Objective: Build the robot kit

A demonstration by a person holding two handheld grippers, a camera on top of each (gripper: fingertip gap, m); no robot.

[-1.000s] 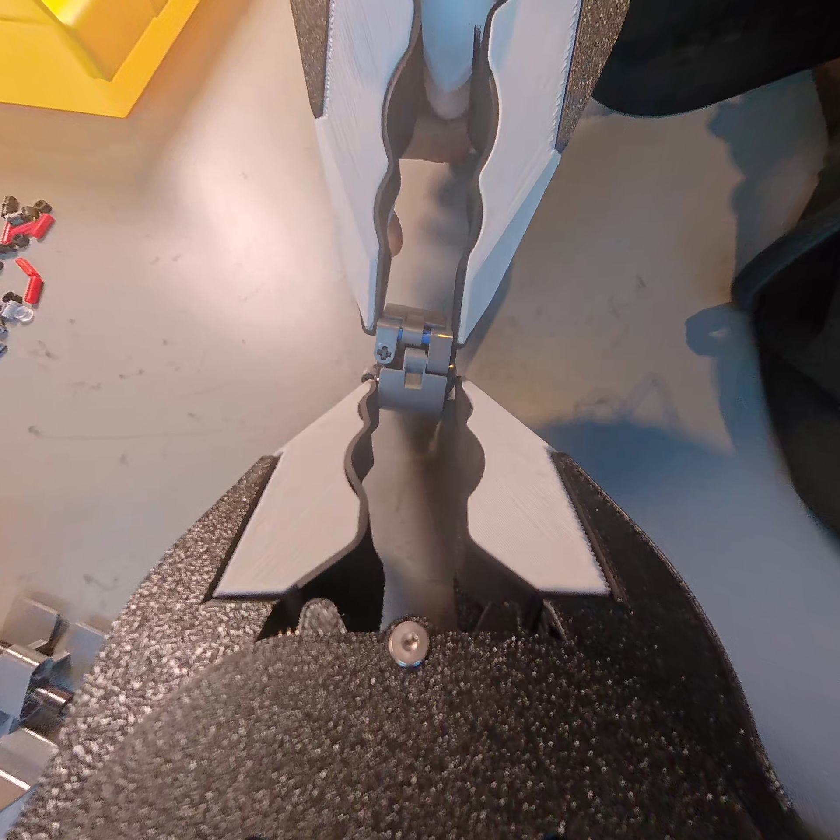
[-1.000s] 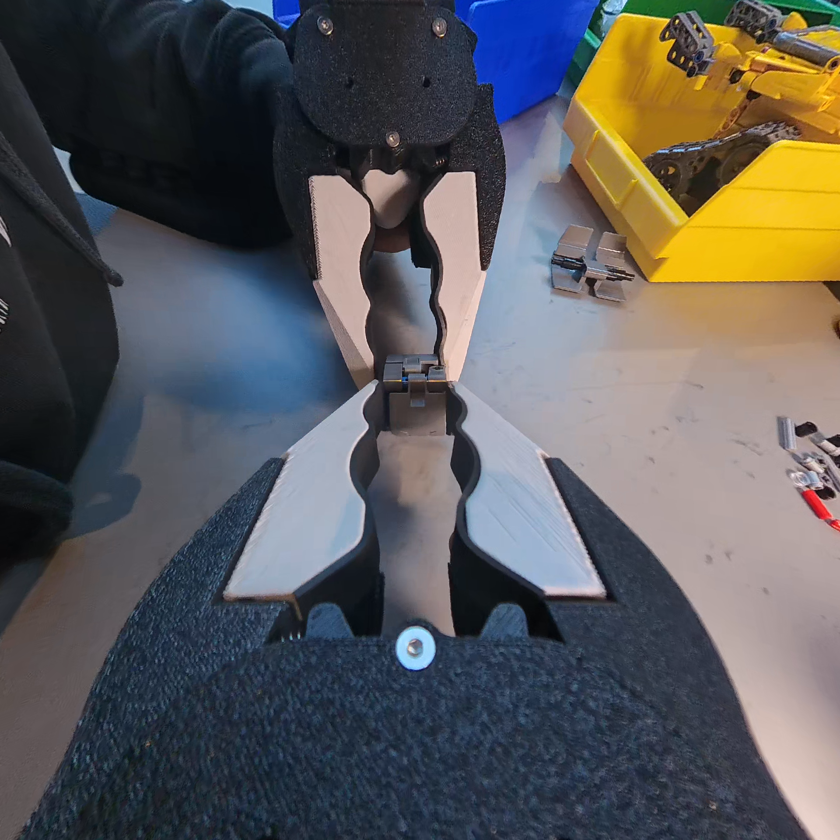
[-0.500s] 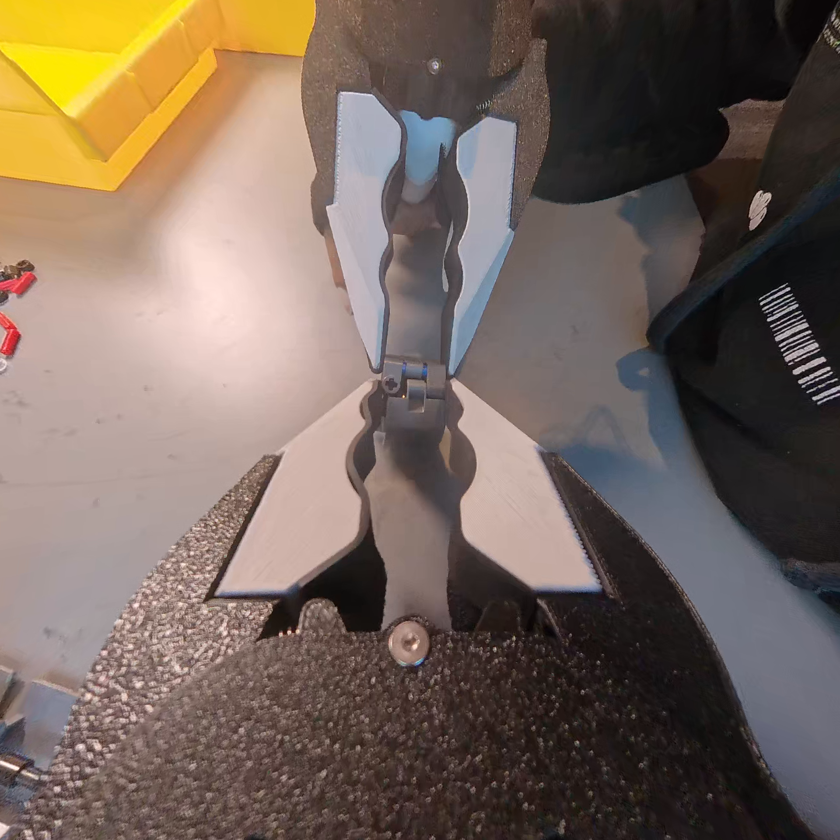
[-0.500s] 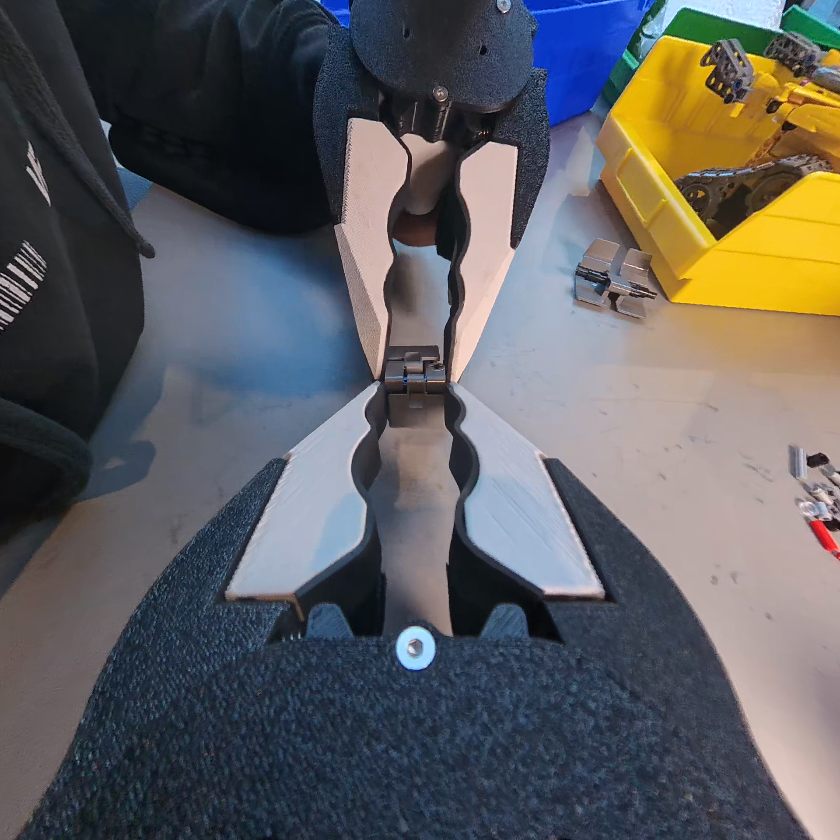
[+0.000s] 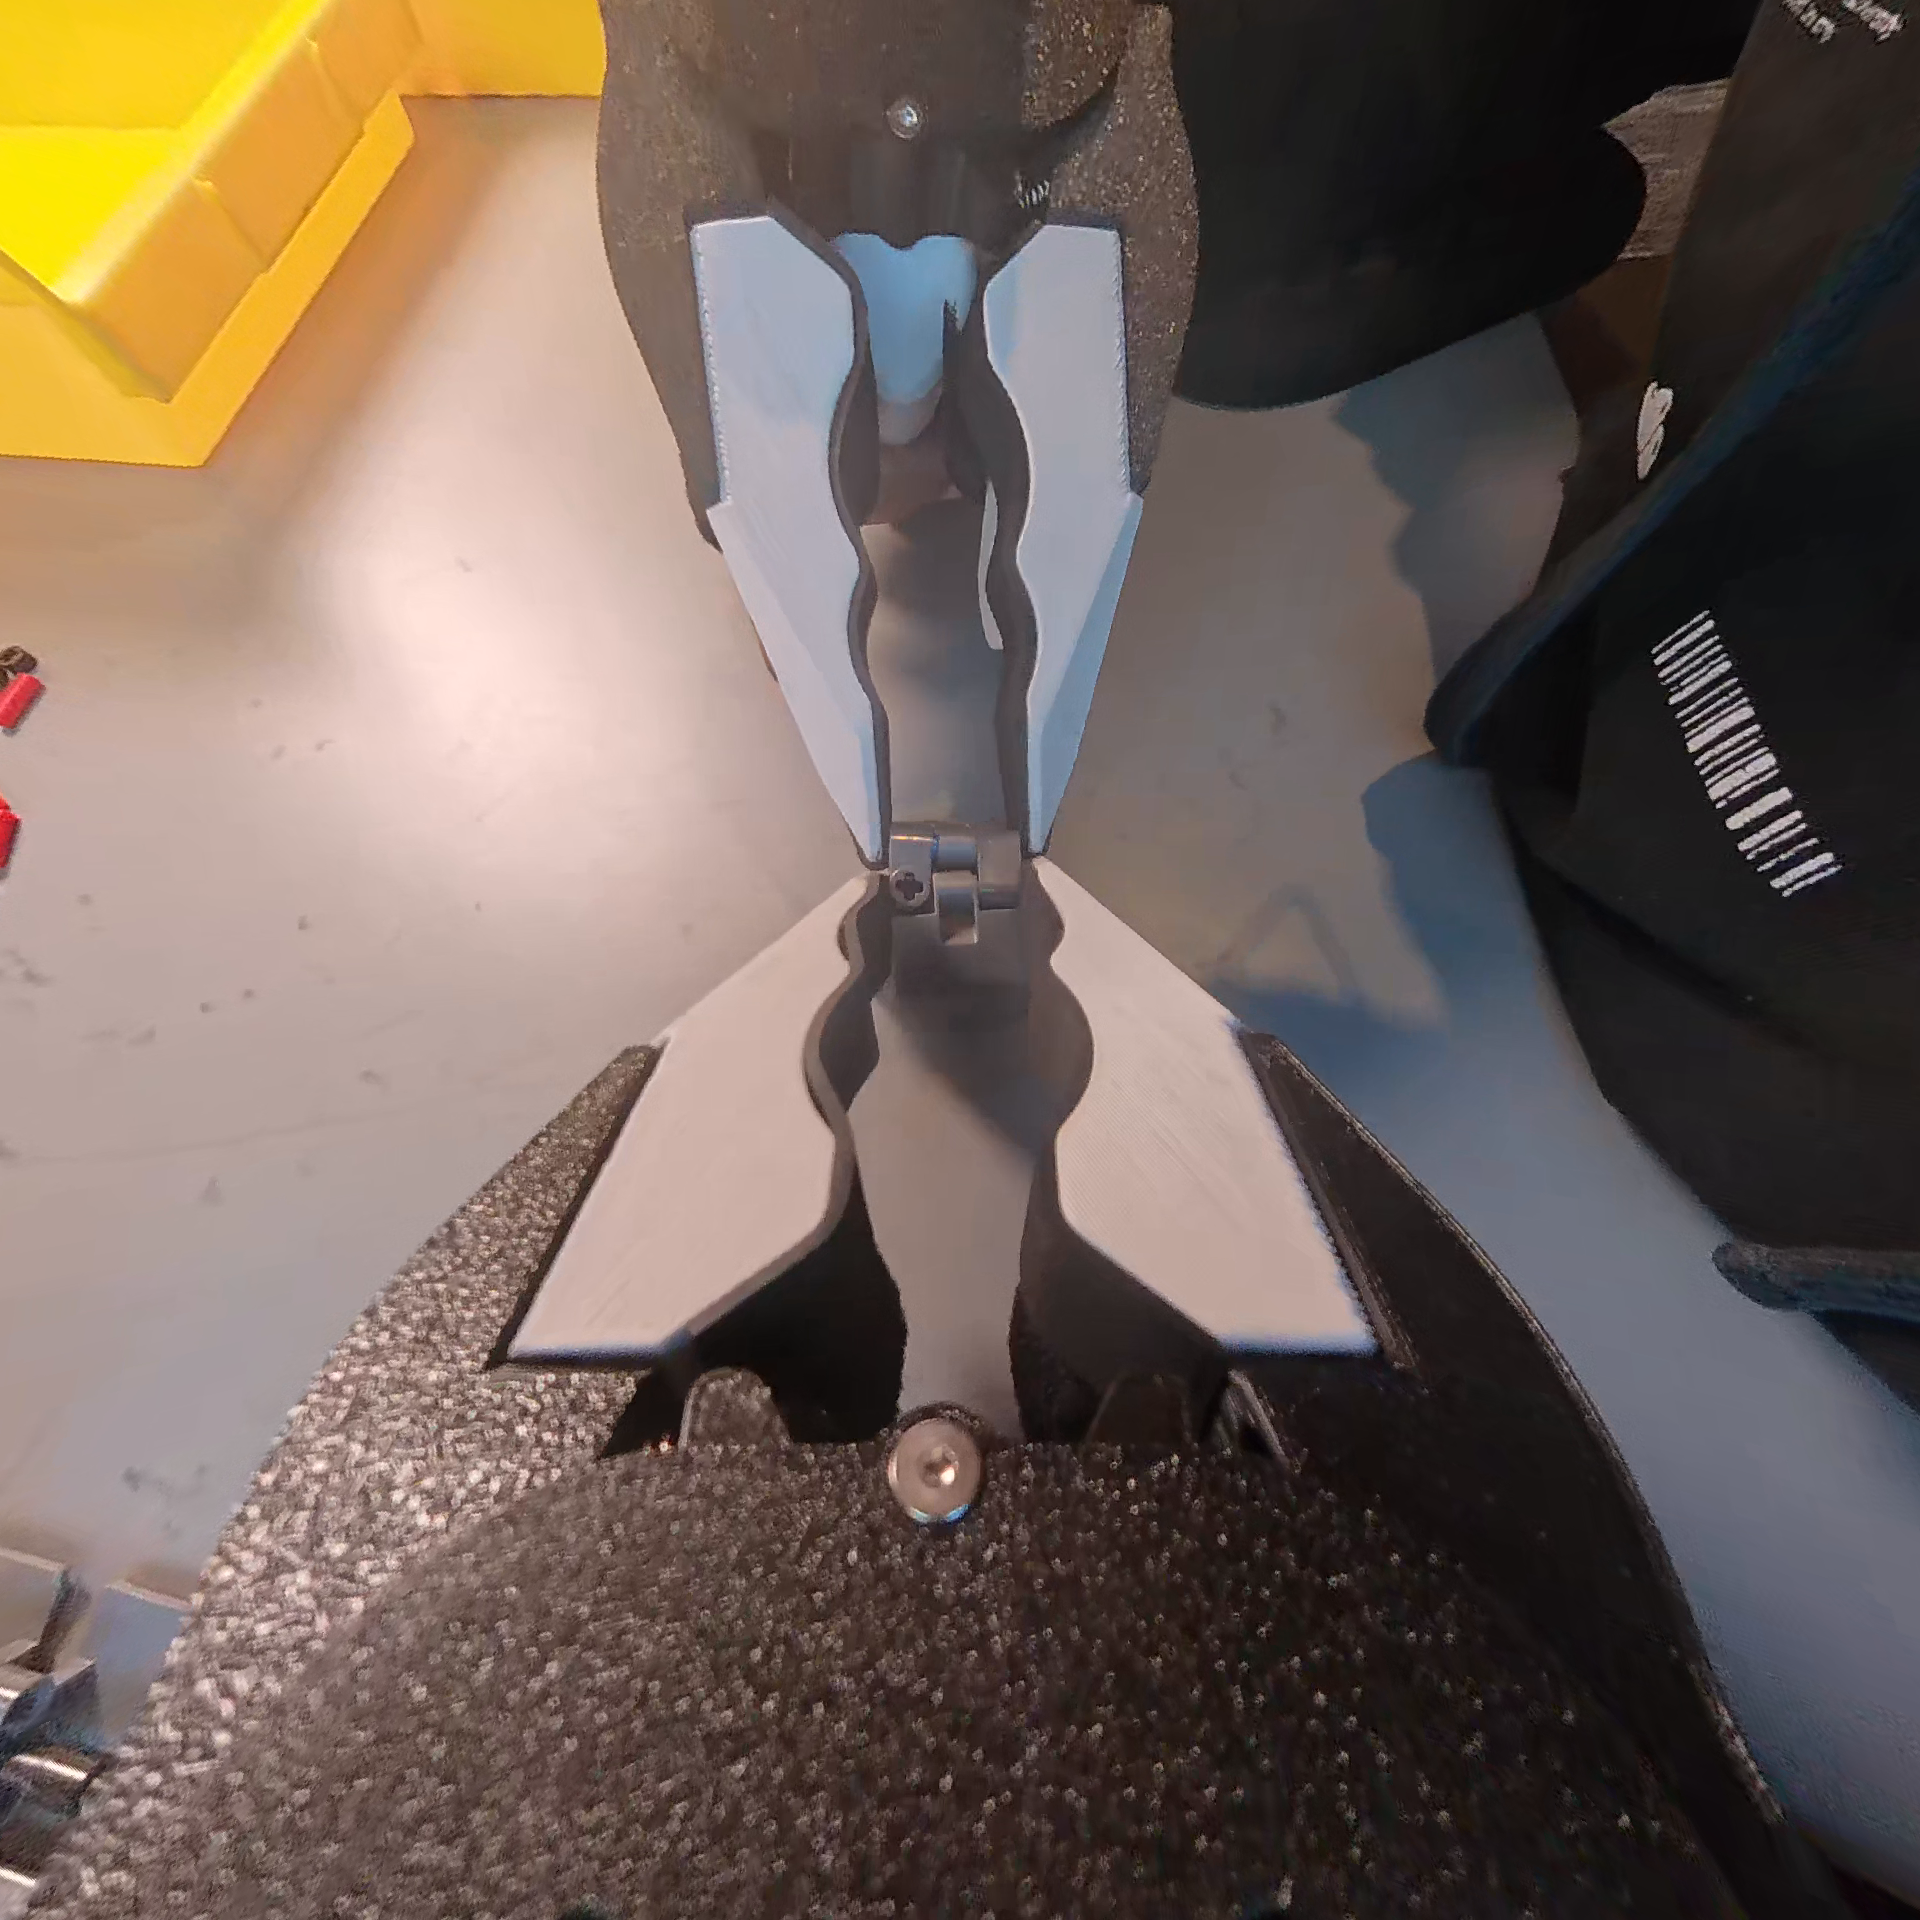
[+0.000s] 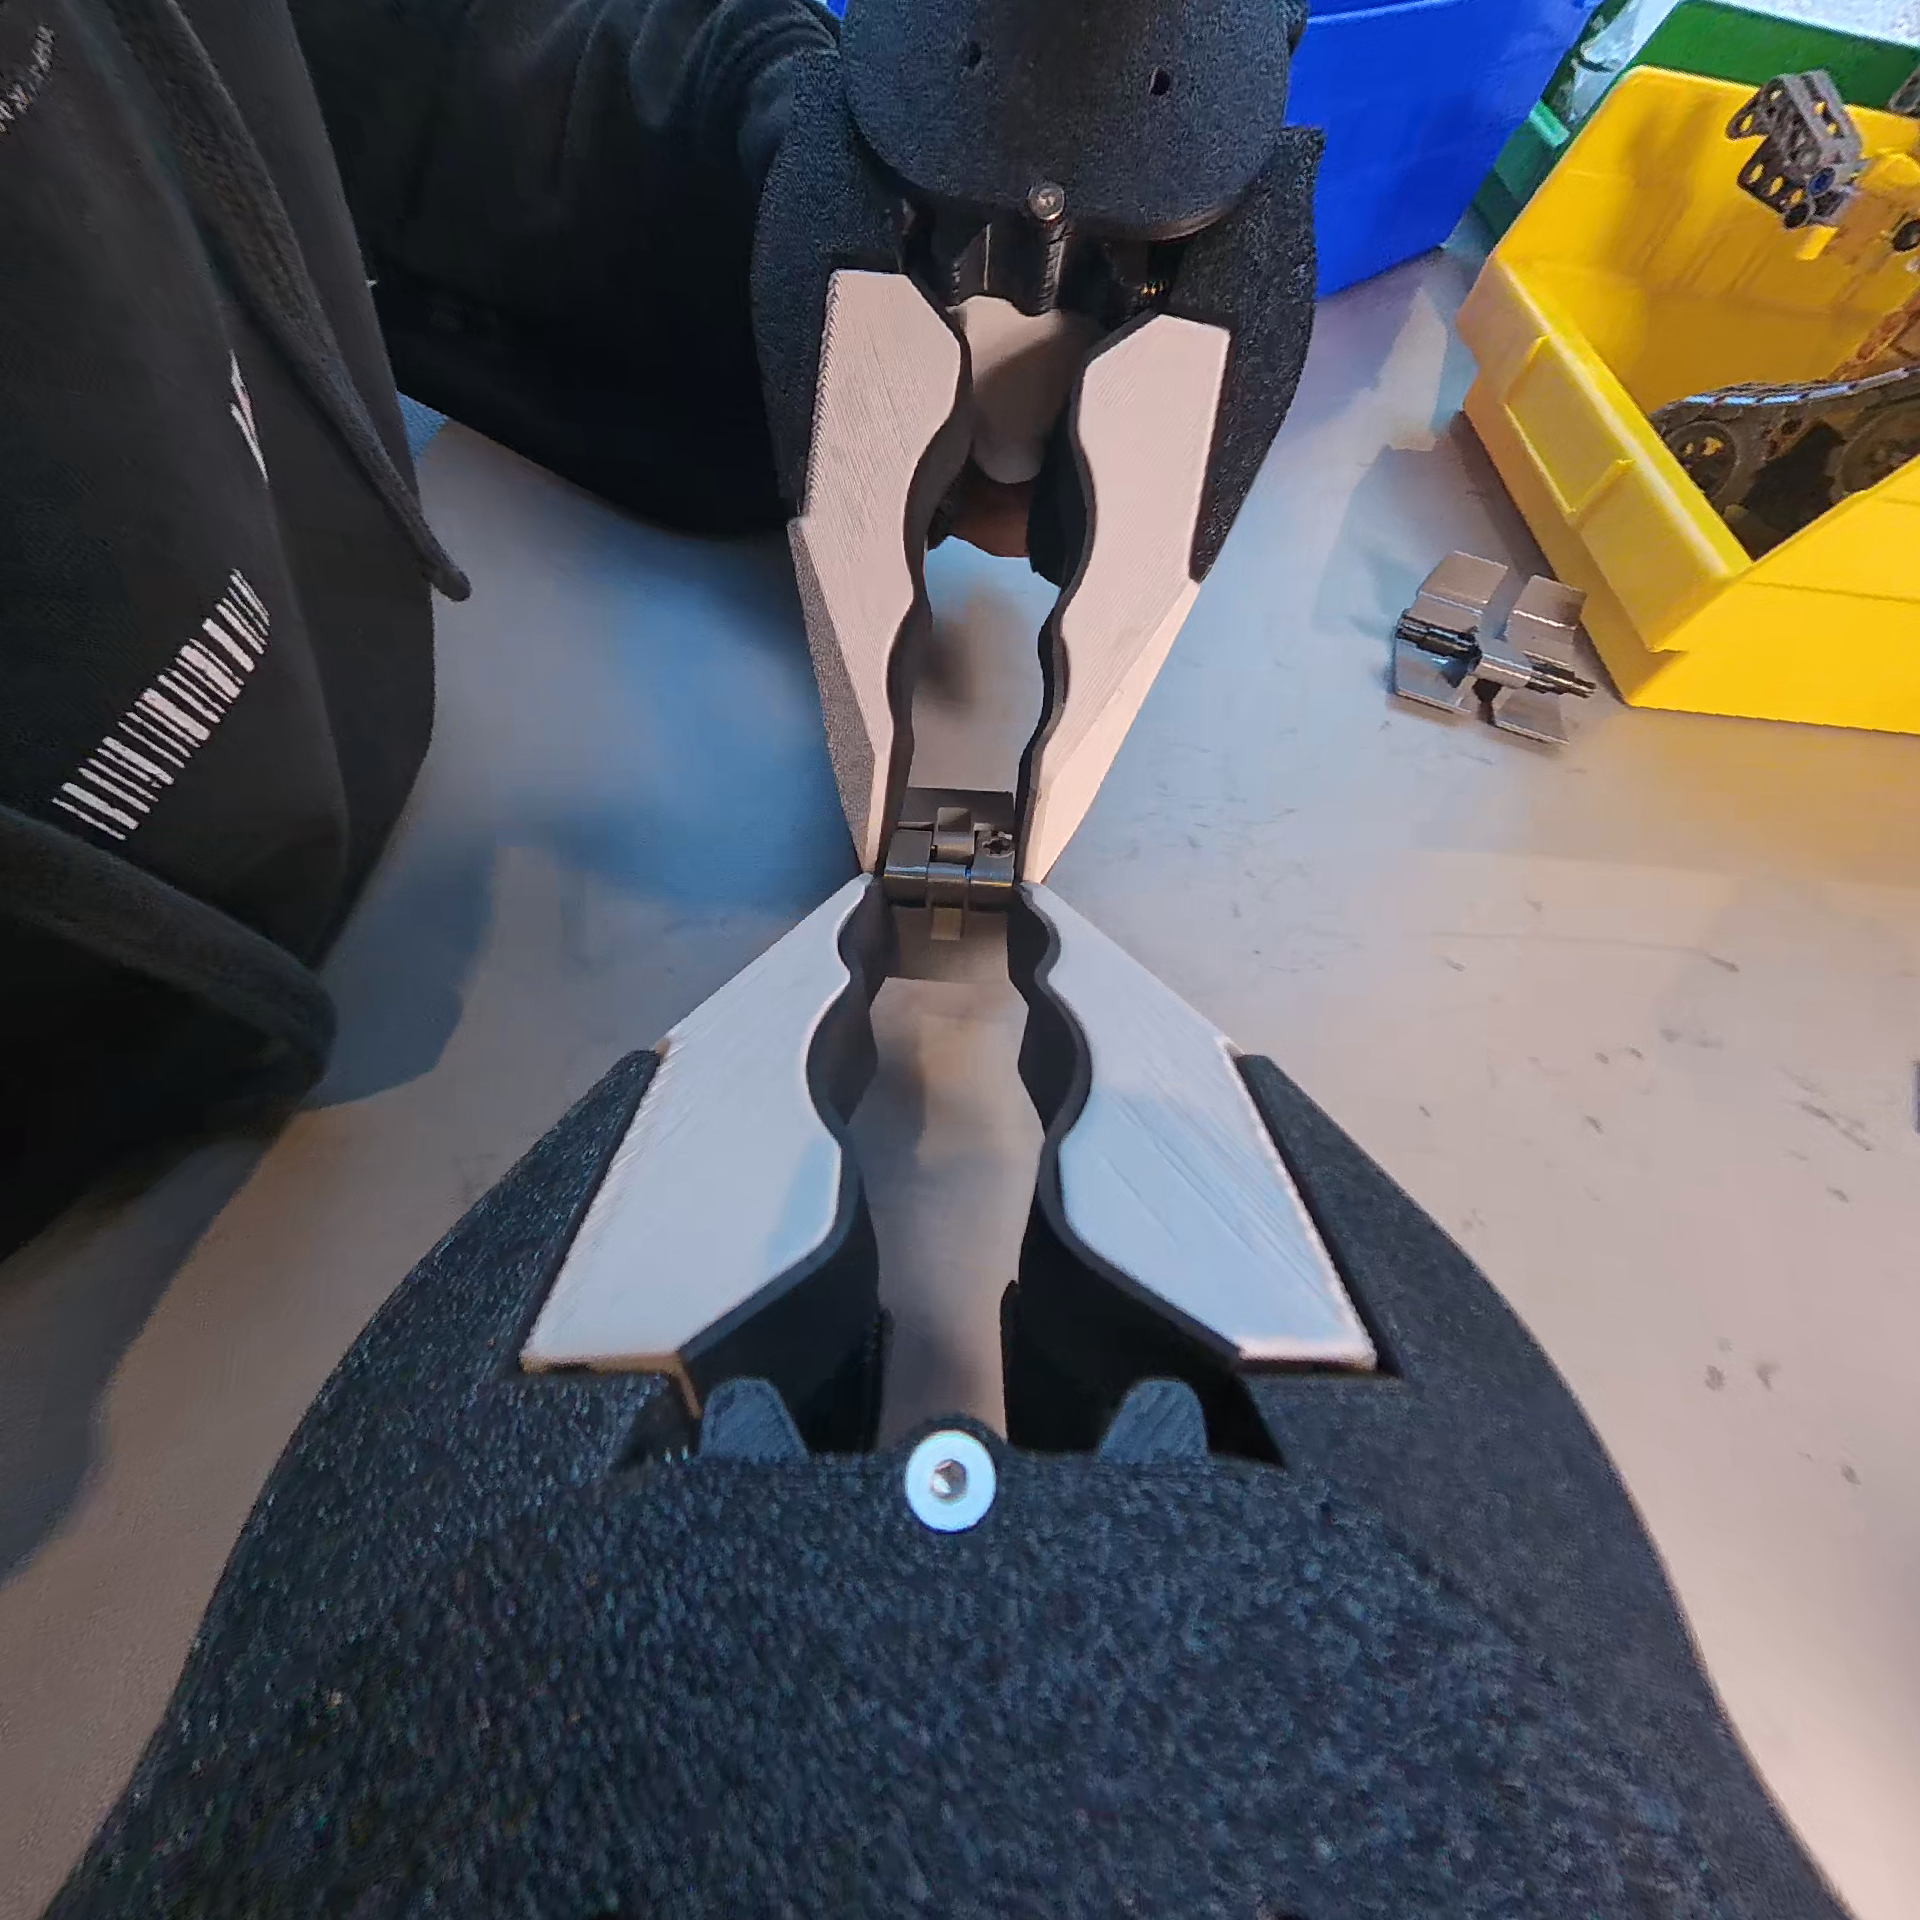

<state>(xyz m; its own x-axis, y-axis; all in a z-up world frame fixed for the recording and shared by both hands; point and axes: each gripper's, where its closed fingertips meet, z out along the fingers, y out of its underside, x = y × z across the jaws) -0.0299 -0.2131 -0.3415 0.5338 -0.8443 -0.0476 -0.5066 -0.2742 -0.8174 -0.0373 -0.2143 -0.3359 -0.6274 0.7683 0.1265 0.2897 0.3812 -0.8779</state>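
Note:
A small grey hinged brick piece [image 5: 951, 878] hangs above the grey table, held between two grippers that face each other tip to tip. My left gripper [image 5: 954, 906] is shut on its near end. My right gripper [image 5: 956, 844] comes in from the top of the left wrist view and is shut on the far end. In the right wrist view the same piece [image 6: 951, 868] sits between my right gripper [image 6: 948, 904] below and the left gripper [image 6: 951, 844] above. The piece is bent at its hinge.
A yellow bin [image 6: 1621, 582] with a tracked model [image 6: 1766, 447] stands right, with blue [image 6: 1403, 135] and green [image 6: 1714, 52] bins behind. A grey clip part [image 6: 1486, 665] lies near it. Red and black small parts [image 5: 10, 707] lie left. A person's black clothing [image 5: 1714, 831] is close by. Less than 4 cm separates the two grippers' tips.
Both grippers have kept their hold and moved together; more of the facing gripper and the black clothing has come into view. The grey piece has folded more at its hinge.

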